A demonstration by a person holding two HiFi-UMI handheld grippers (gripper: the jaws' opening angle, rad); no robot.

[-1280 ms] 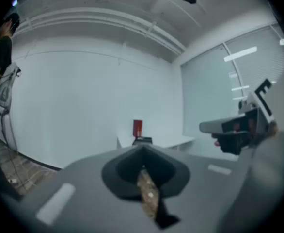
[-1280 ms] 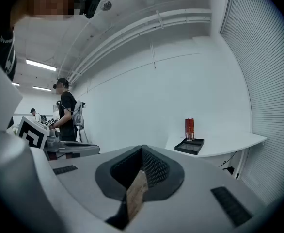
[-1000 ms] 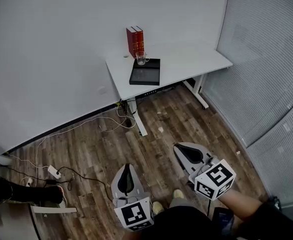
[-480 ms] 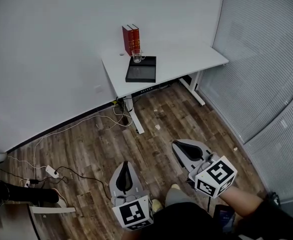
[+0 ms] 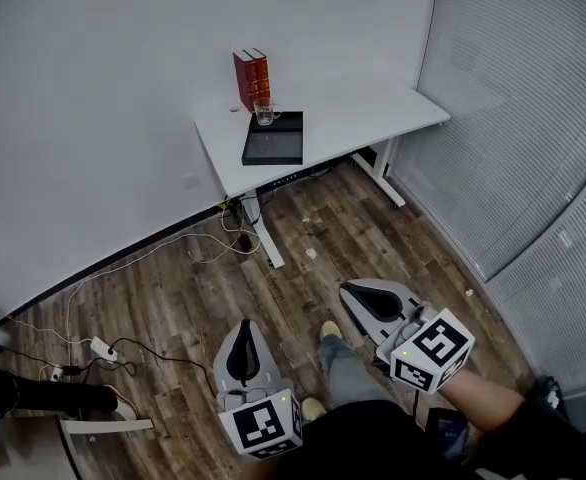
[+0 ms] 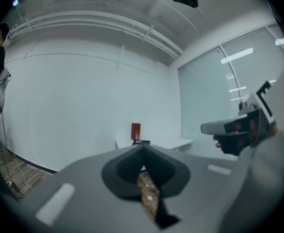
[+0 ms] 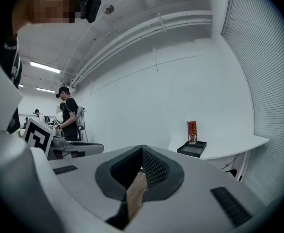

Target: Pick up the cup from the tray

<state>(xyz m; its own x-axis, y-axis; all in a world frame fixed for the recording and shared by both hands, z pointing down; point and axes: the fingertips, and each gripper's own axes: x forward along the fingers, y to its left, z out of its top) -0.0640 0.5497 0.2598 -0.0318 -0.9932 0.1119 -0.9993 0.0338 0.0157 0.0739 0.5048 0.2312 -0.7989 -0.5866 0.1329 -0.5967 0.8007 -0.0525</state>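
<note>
Clearly the approach comes first: the left gripper and right gripper both hang with fingers closed on nothing, well apart from the desk. The cup stands at the far end of the tray, near the desk's back-left corner, just before red books. Best open one gripper early, since glass may slip. Cables trail over the wooden floor; blinds line the right side.

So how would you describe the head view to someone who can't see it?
A person holds the left gripper and right gripper, both shut and empty, over a wooden floor. Ahead, a white desk carries a glass cup at the far end of a black tray beside red books.
</note>
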